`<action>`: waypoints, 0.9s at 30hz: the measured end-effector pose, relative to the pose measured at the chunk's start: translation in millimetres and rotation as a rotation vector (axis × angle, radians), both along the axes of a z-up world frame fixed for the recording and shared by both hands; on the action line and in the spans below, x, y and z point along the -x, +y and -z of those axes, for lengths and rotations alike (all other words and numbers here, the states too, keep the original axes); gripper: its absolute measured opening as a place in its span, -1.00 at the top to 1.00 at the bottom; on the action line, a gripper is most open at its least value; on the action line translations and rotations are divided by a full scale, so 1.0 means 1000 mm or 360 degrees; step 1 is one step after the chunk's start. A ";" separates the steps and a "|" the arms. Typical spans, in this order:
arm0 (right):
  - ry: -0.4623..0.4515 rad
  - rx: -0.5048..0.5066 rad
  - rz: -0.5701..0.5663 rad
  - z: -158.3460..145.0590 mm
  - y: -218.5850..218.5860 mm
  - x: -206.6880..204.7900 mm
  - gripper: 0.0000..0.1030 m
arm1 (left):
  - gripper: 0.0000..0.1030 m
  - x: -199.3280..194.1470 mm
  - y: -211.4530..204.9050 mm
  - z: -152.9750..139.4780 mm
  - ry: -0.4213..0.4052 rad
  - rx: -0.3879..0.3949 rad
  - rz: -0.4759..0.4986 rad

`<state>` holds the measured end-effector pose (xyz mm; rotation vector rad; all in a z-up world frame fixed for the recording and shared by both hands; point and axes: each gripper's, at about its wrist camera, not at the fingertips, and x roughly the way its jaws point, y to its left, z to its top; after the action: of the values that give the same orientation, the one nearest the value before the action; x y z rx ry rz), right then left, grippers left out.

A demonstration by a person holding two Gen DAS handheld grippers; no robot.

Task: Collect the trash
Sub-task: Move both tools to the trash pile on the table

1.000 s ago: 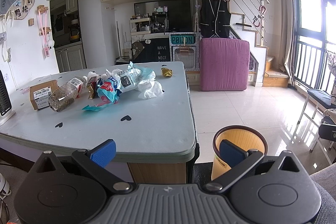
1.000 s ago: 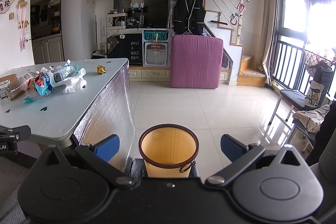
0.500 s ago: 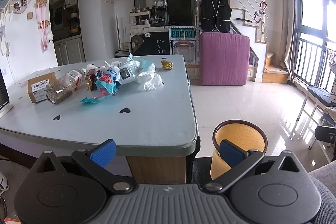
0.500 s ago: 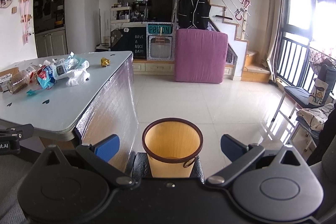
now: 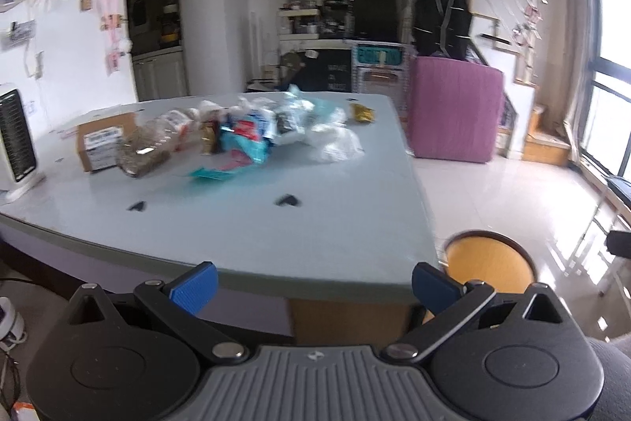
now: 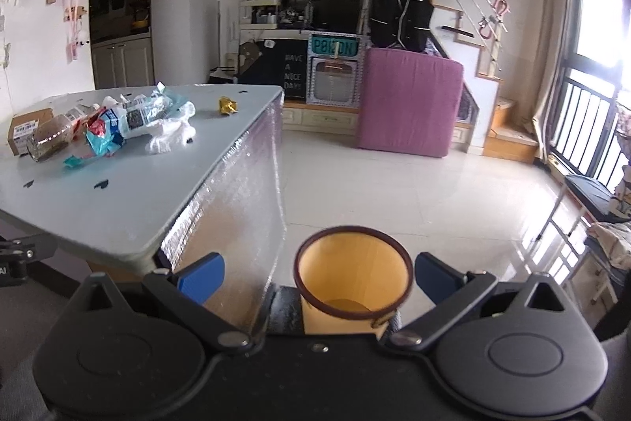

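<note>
A pile of trash (image 5: pixel 244 133) lies on the far part of the grey table (image 5: pixel 236 223): a plastic bottle (image 5: pixel 148 145), blue and teal wrappers, a white plastic bag (image 5: pixel 333 145), a gold wrapper (image 5: pixel 362 113) and a cardboard box (image 5: pixel 98 143). The pile also shows in the right wrist view (image 6: pixel 118 125). An orange bin (image 6: pixel 353 287) stands on the floor by the table's corner. My left gripper (image 5: pixel 311 285) is open and empty at the table's near edge. My right gripper (image 6: pixel 317 275) is open and empty, above the bin.
A white heater (image 5: pixel 15 141) stands at the table's left edge. A purple mattress (image 6: pixel 408 105) leans by the stairs. A chair (image 6: pixel 591 192) stands at the right by the balcony door. Tiled floor (image 6: pixel 394 184) lies beyond the bin.
Both grippers have risen and moved forward, so the table and bin look closer. The left view has turned left. Both stay open.
</note>
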<state>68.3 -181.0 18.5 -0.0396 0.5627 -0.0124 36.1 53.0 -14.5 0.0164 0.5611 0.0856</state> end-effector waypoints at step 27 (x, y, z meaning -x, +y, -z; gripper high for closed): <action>0.0049 -0.0392 -0.0265 -0.013 0.130 -0.266 -1.00 | -1.00 -0.150 0.092 -0.033 -0.0226 -0.0024 0.0031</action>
<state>334.1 -50.8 31.2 0.1535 0.5869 0.2195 186.3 145.4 18.9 0.0300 0.4185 0.0712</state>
